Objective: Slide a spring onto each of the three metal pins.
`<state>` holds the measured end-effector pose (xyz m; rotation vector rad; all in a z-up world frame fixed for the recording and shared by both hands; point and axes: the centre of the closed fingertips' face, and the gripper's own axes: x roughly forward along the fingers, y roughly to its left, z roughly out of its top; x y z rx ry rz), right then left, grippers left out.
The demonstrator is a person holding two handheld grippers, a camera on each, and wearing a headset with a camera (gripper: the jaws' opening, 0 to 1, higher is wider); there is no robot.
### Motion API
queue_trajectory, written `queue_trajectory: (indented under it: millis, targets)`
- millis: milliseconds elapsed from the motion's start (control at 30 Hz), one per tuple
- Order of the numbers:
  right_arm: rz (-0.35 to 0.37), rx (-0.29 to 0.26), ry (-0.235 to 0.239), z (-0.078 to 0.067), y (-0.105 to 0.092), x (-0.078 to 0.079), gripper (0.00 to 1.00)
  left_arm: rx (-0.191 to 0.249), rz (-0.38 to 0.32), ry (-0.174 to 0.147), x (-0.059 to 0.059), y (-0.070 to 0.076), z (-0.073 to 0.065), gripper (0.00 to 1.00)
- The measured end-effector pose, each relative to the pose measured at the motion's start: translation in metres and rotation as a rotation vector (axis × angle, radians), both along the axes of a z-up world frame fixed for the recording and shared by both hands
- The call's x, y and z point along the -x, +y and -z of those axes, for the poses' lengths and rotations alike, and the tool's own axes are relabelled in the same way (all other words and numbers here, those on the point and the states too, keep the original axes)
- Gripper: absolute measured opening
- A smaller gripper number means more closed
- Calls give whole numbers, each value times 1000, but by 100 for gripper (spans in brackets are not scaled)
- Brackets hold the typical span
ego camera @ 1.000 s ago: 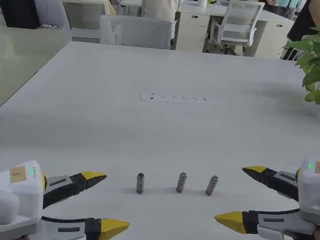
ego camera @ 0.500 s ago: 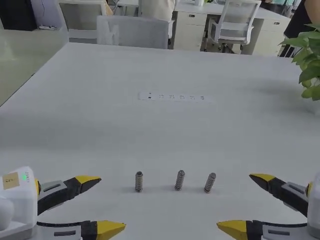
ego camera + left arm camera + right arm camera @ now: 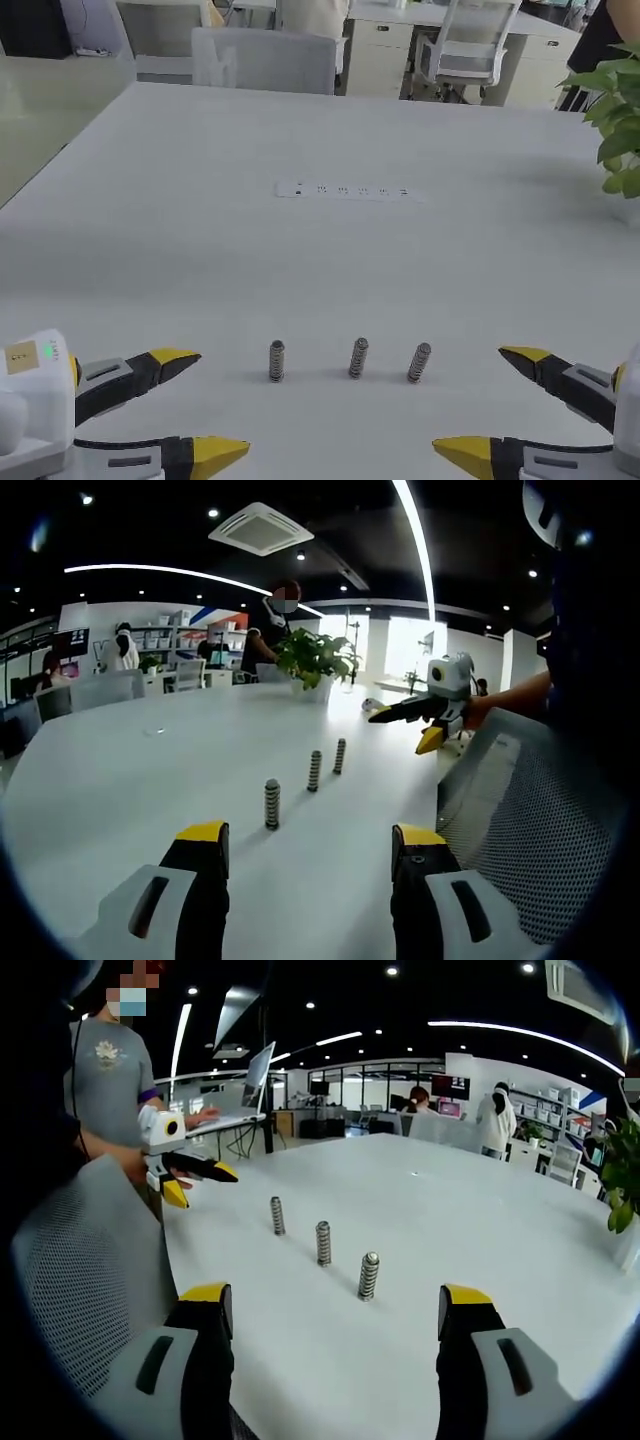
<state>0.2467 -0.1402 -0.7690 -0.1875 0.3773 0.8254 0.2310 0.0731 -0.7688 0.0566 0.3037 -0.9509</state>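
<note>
Coiled grey metal springs (image 3: pixel 359 358), three in a row, are being carried upright on the matt white worktop (image 3: pixel 320 270), each sleeved over a pin (image 3: pixel 371 1257) and standing just where it stood half a second earlier. The left gripper (image 3: pixel 205 405) and right gripper (image 3: pixel 478 400), black with yellow tips, are being held with jaws wide apart and empty, flanking the row, their spread unchanged. A slim white power strip (image 3: pixel 345 190) is lying well beyond the springs.
</note>
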Motion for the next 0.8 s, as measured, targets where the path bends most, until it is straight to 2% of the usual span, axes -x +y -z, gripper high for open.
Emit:
queue_trajectory:
  millis: [800]
  targets:
    - [1,12,-9,-5,-1,-5,82,-2,-3,-3,-2,3,-3,61]
